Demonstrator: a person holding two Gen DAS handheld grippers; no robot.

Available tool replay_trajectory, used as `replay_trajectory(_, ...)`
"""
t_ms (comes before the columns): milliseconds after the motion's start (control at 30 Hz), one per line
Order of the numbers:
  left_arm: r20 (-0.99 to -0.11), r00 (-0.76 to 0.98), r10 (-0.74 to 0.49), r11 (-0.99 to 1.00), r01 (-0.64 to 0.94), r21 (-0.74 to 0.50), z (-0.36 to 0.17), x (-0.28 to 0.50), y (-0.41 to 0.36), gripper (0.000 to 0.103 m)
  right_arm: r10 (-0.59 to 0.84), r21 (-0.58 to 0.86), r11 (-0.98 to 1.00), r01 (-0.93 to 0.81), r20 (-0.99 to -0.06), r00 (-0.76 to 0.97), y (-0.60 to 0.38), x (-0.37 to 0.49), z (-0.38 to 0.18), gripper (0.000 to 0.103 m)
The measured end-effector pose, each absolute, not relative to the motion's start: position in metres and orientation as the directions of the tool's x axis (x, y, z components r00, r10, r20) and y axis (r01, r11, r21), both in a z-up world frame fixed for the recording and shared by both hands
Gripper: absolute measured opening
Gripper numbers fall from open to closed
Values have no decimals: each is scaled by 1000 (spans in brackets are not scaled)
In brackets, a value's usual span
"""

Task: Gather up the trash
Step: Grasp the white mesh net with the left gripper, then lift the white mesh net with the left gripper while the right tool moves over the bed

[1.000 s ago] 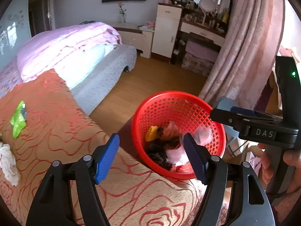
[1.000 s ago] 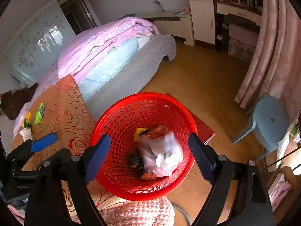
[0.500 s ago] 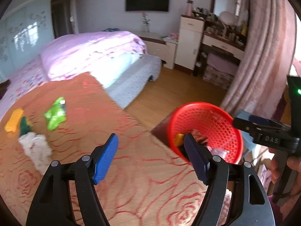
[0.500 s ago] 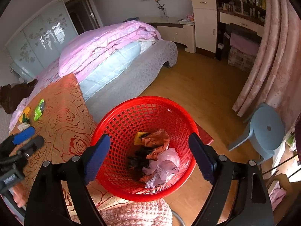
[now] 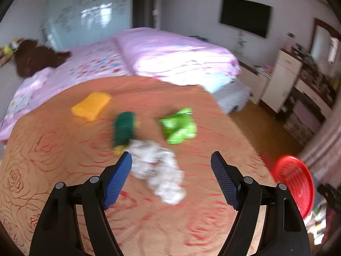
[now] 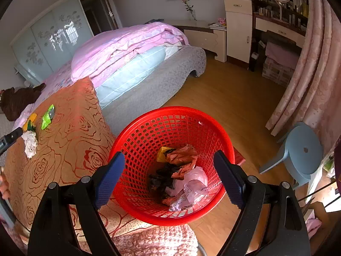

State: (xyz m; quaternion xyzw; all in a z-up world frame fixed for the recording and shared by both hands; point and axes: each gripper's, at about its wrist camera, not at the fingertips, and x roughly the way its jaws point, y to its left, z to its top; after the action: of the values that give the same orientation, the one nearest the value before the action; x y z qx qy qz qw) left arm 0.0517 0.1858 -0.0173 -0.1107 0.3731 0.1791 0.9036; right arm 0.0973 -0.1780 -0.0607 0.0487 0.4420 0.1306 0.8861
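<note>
Left gripper: the left gripper [image 5: 171, 160] hangs over the orange rose-patterned bedspread [image 5: 64, 170], jaws opening with nothing clamped; the near end of the crumpled white tissue [image 5: 157, 170] lies in the gap between the blue pads, untouched.
Right gripper: the right gripper [image 6: 168, 160] stands wide and empty above the red basket [image 6: 170, 115].
Trash on the bed, left wrist view: four pieces show, blurred. A yellow wrapper [image 5: 91, 105] lies farthest toward the pink bedding, a dark green packet [image 5: 123, 129] nearer the middle, a bright green wrapper [image 5: 179, 125] toward the bedspread's right edge, and the tissue nearest the camera, just beside the dark green packet.
Trash on the bed, right wrist view: the same cluster appears small near the bedspread's far left edge: the tissue [image 6: 29, 144], the bright green wrapper [image 6: 48, 117] and the yellow wrapper [image 6: 31, 120]. The dark green packet is too small to make out clearly.
Basket, right wrist view: the inside is plain here: an orange-brown crumpled bag [image 6: 183, 156], a pink plastic bag [image 6: 191, 183], dark scraps and a yellow scrap lie on the bottom. It stands at the bedspread's right corner, over the wooden floor [image 6: 234, 98].
Basket, left wrist view: only the red basket's [image 5: 294, 179] rim and side show at the right edge, contents hidden.
Only in right wrist view: a pale blue stool [image 6: 302, 151] by the pink curtain [image 6: 309, 74].
</note>
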Motion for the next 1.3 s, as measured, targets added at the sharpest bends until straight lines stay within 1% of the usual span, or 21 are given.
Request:
replay_trajectory(67,-730,640,240,900,-429,-80,-23,54,199,74,274,200,961,-191,-774,570,-176,97,-62,82)
replay_trajectory(200,-775,600,199,891,-440,-112,-40,67,213,74,275,195,960,-201,-784,556,-171,96,-68,82)
replay_trajectory(433,-788,587,186,897,-429,-108,-57,70,215,72,270,185,961,-206,-790,550,-168,97,-72,82)
replay_trajectory(467,-789,586,187,899,-426,-103,-58,70,215,64,269,184,961,-207,-791,549,-168,96,-72,82)
replay_trajectory(500,-792,582,184,901,-422,-101,-60,71,215,53,269,183,961,-208,-791,549,-168,97,-73,82)
replay_trajectory(600,-796,578,180,904,-416,-98,-64,69,215,42,268,179,961,-211,-789,552,-167,96,-72,82)
replay_trajectory(700,-792,585,177,903,-417,-106,-62,62,216,37,268,170,960,-222,-785,559,-165,96,-71,82)
replay_trajectory(1067,-762,591,264,876,-478,-68,-55,2,225,37,289,134,945,-298,-769,570,-140,84,-67,82)
replay_trajectory(1300,-746,582,323,848,-528,-45,-58,-22,236,37,316,88,922,-378,-735,600,-105,73,-54,82)
